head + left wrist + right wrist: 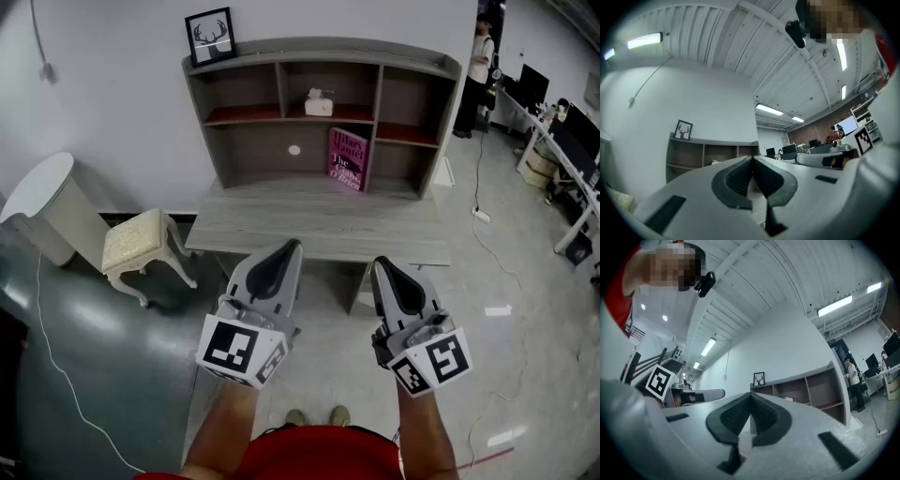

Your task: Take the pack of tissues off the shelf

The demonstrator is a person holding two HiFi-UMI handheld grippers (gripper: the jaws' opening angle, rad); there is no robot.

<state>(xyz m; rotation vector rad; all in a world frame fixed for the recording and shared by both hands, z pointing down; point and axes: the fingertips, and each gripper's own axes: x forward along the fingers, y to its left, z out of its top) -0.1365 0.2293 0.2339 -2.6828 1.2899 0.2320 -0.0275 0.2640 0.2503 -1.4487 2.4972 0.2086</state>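
Not started: pack of tissues (319,102) sits on shelf (375,49) well ahead of left gripper (289,251) and right gripper (382,268), both clenched empty.

The pack of tissues (319,102) is small and white, and a bit of tissue pokes up from its top. It sits upright in the shelf (328,47), in the middle box of the top row. It rests on the reddish board there, away from the side walls.
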